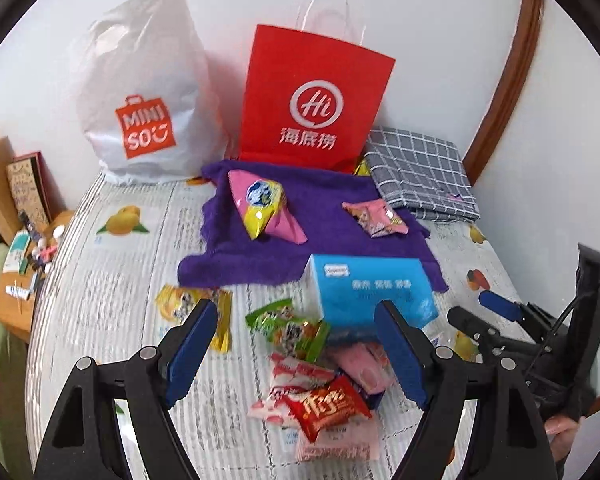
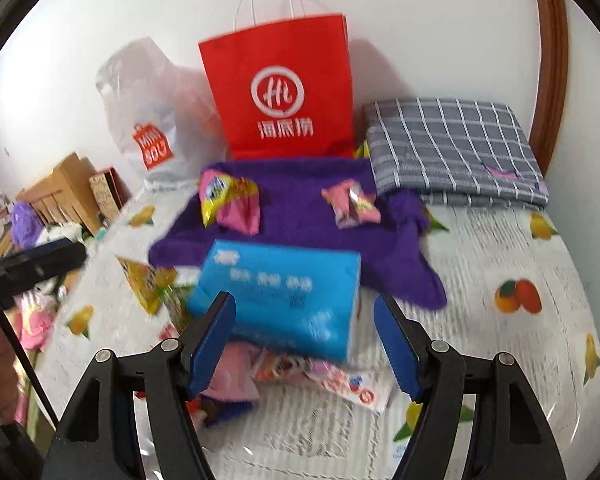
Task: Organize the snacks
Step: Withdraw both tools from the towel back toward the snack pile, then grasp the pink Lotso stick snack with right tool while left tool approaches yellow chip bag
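A pile of snack packets lies on the fruit-print bedspread: a green packet [image 1: 288,330], a red packet [image 1: 326,406], pink-white packets [image 1: 296,374] and a yellow packet [image 1: 196,308]. A blue box [image 1: 370,290] [image 2: 280,296] stands just behind the pile. Behind it a purple towel [image 1: 324,248] [image 2: 300,208] carries a pink-yellow packet [image 1: 260,206] [image 2: 230,200] and a small pink packet [image 1: 374,216] [image 2: 352,202]. My left gripper [image 1: 296,352] is open above the pile. My right gripper [image 2: 304,344] is open over the blue box's near edge; it also shows in the left wrist view [image 1: 500,312].
A red paper bag [image 1: 314,100] [image 2: 280,84] and a white MINISO bag [image 1: 146,92] [image 2: 152,120] stand against the wall. A folded grey checked cloth [image 1: 420,172] [image 2: 456,148] lies at the back right. A cluttered wooden stand [image 1: 16,280] is left of the bed.
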A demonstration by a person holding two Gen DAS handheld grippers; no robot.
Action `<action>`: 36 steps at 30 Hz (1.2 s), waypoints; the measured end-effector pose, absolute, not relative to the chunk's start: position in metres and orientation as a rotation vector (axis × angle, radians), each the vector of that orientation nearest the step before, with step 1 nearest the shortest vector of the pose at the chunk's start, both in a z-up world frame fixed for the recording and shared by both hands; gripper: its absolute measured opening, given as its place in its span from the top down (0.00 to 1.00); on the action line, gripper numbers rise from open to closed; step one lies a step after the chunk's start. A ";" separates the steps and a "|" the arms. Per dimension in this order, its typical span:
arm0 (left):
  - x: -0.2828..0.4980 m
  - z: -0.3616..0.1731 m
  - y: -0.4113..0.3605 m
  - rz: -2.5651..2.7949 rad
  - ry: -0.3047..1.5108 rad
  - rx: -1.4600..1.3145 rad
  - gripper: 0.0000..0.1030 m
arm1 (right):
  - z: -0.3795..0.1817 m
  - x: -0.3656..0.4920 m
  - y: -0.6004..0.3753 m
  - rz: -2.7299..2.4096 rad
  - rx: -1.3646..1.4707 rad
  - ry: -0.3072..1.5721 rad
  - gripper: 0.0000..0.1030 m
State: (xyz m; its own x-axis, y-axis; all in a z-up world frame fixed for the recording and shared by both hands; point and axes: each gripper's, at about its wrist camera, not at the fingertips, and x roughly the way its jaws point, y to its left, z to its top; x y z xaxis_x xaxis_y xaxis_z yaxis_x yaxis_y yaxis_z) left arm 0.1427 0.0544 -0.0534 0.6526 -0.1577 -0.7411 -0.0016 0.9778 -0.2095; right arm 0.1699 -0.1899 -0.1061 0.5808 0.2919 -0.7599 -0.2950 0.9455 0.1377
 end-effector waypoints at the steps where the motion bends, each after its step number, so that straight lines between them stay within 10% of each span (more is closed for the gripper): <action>1: 0.141 -0.056 0.056 -0.085 0.858 -0.202 0.23 | -0.113 0.167 -0.189 0.340 -0.024 0.891 0.31; 29: 0.131 -0.081 0.070 -0.070 0.868 -0.220 0.23 | -0.205 0.172 -0.166 0.542 -0.148 1.065 0.31; 36: 0.132 -0.087 0.073 -0.069 0.881 -0.236 0.23 | -0.203 0.146 -0.161 0.565 -0.221 1.044 0.52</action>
State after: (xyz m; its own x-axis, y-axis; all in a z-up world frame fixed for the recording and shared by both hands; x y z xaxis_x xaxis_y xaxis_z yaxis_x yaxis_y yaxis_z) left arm 0.1324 0.0725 -0.0871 0.6361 -0.1564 -0.7556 -0.0377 0.9718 -0.2329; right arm 0.1460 -0.1608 -0.2033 0.3770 0.3350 -0.8635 -0.5392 0.8374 0.0895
